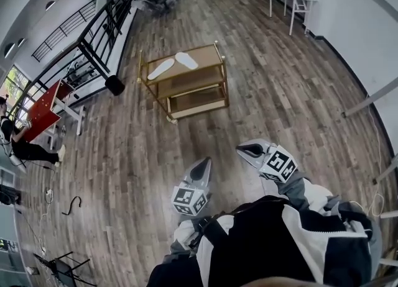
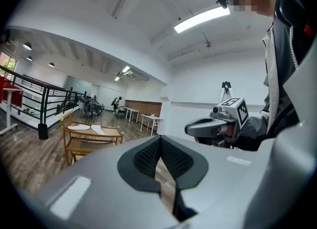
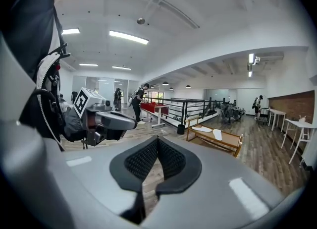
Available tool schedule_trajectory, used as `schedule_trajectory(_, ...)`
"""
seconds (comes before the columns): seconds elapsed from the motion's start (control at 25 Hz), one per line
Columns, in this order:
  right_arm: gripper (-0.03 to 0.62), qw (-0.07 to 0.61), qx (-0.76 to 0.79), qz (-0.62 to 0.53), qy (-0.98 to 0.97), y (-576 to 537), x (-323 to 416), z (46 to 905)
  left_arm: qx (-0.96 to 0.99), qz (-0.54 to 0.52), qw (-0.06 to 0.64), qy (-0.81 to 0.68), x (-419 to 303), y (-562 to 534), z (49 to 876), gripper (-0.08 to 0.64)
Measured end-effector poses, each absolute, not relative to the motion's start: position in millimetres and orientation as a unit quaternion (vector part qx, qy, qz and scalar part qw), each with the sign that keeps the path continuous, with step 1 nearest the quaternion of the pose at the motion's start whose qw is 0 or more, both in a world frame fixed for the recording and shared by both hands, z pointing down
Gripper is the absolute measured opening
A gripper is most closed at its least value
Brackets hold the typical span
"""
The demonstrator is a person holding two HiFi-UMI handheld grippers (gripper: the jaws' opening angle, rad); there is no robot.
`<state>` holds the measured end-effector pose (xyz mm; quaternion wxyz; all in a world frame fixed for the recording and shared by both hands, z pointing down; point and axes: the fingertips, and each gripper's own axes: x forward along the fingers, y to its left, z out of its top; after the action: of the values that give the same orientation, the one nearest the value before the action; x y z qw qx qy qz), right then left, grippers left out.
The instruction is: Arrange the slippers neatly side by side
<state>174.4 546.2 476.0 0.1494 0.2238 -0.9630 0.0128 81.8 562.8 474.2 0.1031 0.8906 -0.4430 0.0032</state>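
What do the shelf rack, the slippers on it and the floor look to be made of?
Shelf rack: light wood-look boards, matte, in a thin brass-coloured frame, probably metal.
Slippers: white, flat, maybe fabric or foam; too small to tell.
Floor: wood-grain planks, slight sheen; wood or laminate.

Black jacket with white panels, grey-and-white sleeves. Grey plastic left gripper and right gripper, black dimpled pads, each with a white cube of black square markers.
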Motion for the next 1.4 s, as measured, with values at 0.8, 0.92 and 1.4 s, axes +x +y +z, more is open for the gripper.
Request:
schedule_trajectory(0.8,0.005,0.146,0.160,0.020,-0.976,439.5,149.3,481.2,0.884,-0.026,0.113,-0.452,78.4,450.4,470.2,0.014)
schedule_trajectory(0.92,0.005,0.145,0.154,0.017,-0.977,403.5,153.8,480.2,0.879,-0.021,0.112,-0.464,81.0,414.7,467.8,0.014)
schedule_trajectory(1.4,0.005,0.134,0.143,0.031,-0.980,283.7,189.9,486.4,0.872,-0.001,0.111,-0.478,117.1,296.1,473.8,0.015)
